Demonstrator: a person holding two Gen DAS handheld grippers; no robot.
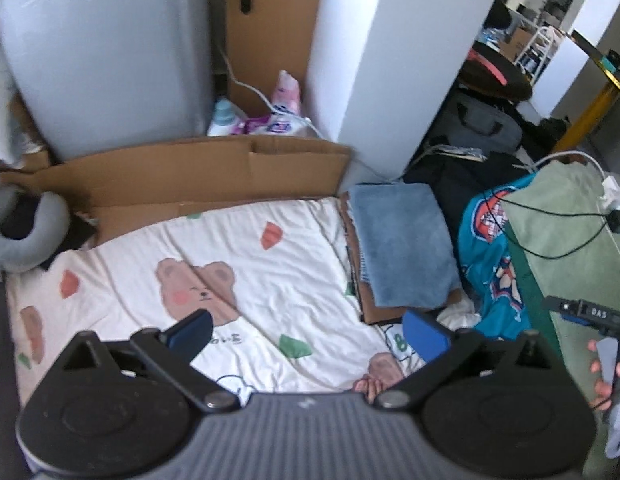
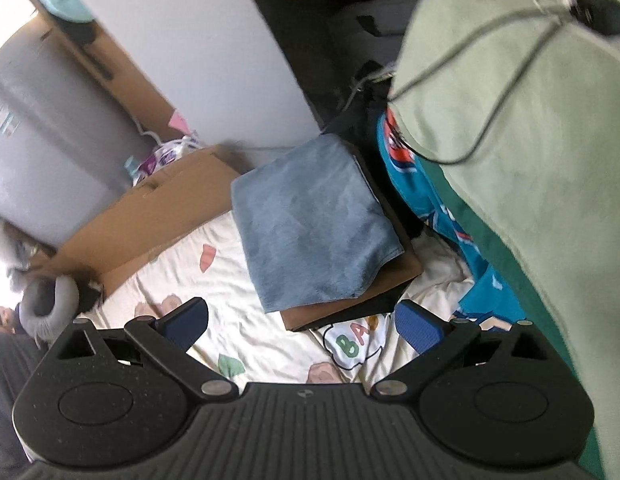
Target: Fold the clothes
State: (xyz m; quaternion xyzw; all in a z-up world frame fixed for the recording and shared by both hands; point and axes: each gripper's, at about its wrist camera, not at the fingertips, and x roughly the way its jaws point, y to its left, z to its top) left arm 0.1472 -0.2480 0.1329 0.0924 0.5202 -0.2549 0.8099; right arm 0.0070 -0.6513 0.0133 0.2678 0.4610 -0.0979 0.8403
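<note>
Both grippers, left gripper [image 1: 307,330] and right gripper [image 2: 301,320], are held spread and empty above the folded blue towel [image 2: 310,220]; another garment should be pinched by its corners.

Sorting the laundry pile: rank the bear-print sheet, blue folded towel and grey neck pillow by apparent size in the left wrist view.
1. bear-print sheet, by far the largest.
2. blue folded towel.
3. grey neck pillow, smallest, though the frame edge cuts it off and fisheye shrinks it, so its place below the towel is unsure.
</note>
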